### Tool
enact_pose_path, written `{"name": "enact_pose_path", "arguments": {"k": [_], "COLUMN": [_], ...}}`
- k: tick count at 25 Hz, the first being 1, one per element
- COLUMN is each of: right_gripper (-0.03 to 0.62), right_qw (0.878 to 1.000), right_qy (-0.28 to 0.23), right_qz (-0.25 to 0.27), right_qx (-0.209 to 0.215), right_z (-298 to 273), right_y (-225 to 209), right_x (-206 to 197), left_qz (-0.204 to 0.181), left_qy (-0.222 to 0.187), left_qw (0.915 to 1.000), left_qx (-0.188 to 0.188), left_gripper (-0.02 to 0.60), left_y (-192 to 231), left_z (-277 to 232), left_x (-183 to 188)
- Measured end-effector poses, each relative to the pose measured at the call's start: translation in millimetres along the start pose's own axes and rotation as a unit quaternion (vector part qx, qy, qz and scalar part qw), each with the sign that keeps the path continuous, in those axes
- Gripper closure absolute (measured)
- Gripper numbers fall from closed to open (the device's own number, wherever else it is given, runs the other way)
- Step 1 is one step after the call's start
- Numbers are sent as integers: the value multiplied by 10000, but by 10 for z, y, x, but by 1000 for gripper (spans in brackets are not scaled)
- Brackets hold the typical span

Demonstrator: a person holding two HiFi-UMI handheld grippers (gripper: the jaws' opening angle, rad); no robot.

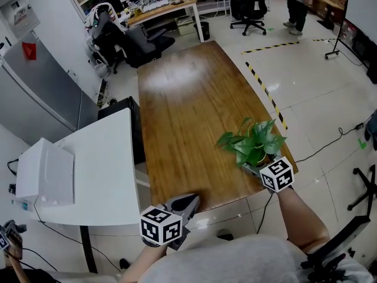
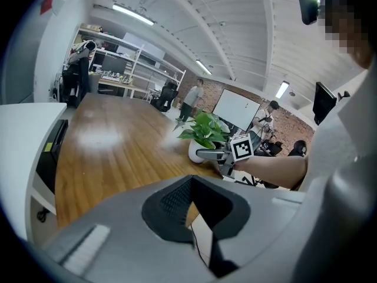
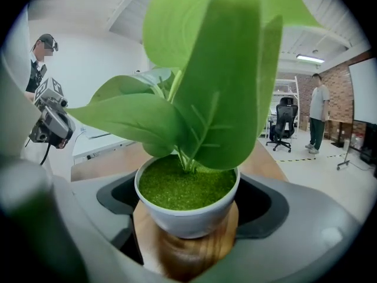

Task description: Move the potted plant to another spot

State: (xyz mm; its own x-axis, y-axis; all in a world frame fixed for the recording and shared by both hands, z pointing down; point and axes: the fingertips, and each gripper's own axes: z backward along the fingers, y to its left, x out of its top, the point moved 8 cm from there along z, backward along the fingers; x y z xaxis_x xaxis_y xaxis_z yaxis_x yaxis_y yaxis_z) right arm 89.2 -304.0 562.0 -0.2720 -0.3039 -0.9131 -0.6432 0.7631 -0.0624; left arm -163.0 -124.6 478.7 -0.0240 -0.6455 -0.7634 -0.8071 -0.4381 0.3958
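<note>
**Risk of a tipped pot near the desk's corner**

Potted plant (image 1: 254, 146) stands on the wooden desk (image 1: 188, 111), close to its near right corner. The right gripper (image 1: 258, 165) has its jaws spread wide round the white pot and is not visibly squeezing it. The left gripper (image 1: 189, 200) hangs by the near edge, jaws together and empty. If the right jaws close unevenly on the smooth, tapered pot, it could slip, tilt and spill its filling. A sideways nudge could push it off the edge.
</note>
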Motion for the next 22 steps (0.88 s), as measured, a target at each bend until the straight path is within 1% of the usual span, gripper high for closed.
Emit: {"name": "enact_pose_path", "arguments": {"k": [9, 15, 22], "right_gripper": [115, 114, 115], "right_qw": [10000, 10000, 9999], "right_qy": [4, 5, -89], "right_qz": [-29, -75, -96], "right_qx": [-39, -9, 86], "right_z": [6, 29, 55], "right_y": [-3, 27, 77], "right_x": [1, -12, 125], "left_qz": [30, 22, 62], "left_qy": [-128, -132, -144], "left_qw": [9998, 9999, 9998], "left_qx": [118, 107, 81], "left_gripper": [583, 583, 583], "left_y": [55, 55, 41], "left_z": [17, 21, 33], "left_x": [19, -2, 27]}}
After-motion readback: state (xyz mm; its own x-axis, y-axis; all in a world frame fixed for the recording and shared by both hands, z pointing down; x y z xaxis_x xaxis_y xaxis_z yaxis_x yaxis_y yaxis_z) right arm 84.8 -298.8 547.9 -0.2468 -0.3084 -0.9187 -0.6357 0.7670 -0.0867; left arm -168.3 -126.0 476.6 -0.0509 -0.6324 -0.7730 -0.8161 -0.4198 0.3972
